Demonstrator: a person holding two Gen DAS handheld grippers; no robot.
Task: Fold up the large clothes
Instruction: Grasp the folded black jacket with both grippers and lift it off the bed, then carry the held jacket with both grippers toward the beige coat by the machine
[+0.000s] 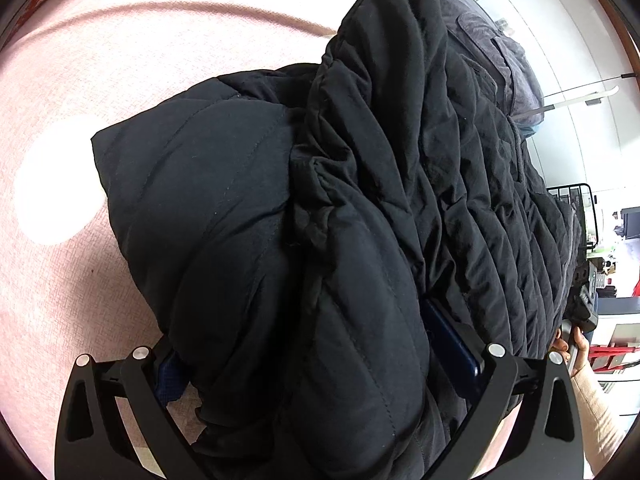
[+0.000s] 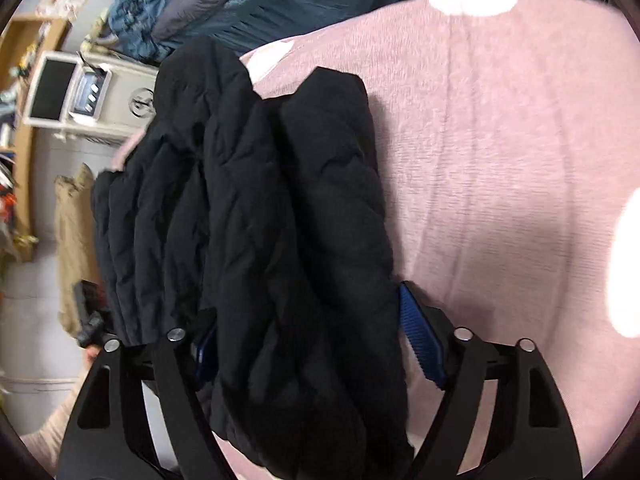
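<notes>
Black quilted jacket [image 1: 320,208], a bulky padded garment, lies bunched on a pink bedspread [image 1: 120,60], each of its two ends caught between the fingers of a hand-held tool. The left tool [image 1: 320,364] is clamped on a thick puffed fold, its blue pads pressed into the fabric on either side; the right tool [image 2: 320,336] likewise grips a gathered wad of the same jacket.

By the look of it, the fold is under way but not finished: the jacket is already doubled into a long, narrowed bundle with layers lying over one another, yet the surface is rumpled, the edges do not line up, and both ends remain in the tools rather than laid flat. Squaring and smoothing appear to be left.

Left wrist view shows the jacket's full run toward the far right, a grey-purple garment [image 1: 516,72] beyond it, a pale tiled floor [image 1: 560,40], and the other hand [image 1: 576,348] on its handle. Right wrist view alone shows a heap of blue and teal clothing [image 2: 256,8] at the far edge of the bed, a cream-coloured appliance [image 2: 88,96] at far left, and a wide stretch of bare bedspread to the right.
</notes>
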